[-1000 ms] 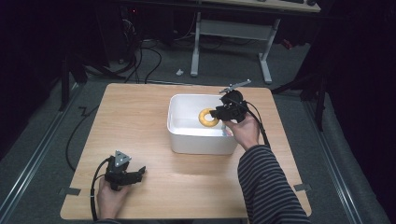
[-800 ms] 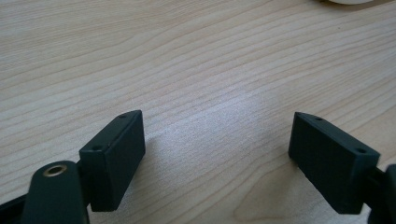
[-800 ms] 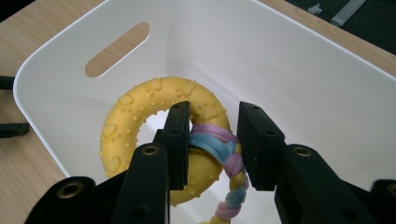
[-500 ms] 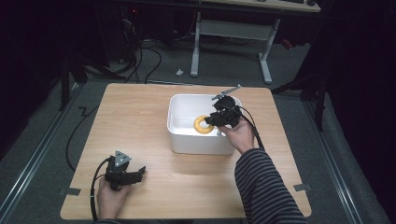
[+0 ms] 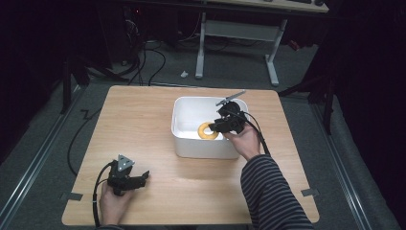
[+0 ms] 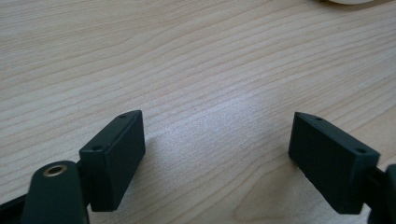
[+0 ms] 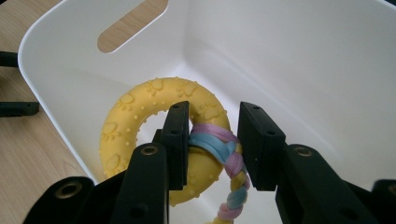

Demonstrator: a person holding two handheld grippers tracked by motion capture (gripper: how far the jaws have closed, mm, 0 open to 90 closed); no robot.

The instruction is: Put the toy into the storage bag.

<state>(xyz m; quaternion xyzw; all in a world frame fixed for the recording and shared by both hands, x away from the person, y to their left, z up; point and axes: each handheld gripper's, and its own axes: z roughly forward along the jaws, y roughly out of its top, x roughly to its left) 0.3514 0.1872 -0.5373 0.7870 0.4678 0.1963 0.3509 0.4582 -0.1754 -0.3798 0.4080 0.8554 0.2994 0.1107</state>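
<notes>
Yellow ring toy w/ braided rope hangs inside the white bin, right gripper clamped on the rope-wrapped part, prob. to lower it in, while left gripper rests released on the desk, out of the way.

bare wooden table left of the white bin; bin walls hem right tongs

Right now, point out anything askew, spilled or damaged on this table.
Nothing stands out. The right gripper holds the yellow ring toy by its braided rope inside the upright white bin; nothing is spilled or broken.
</notes>
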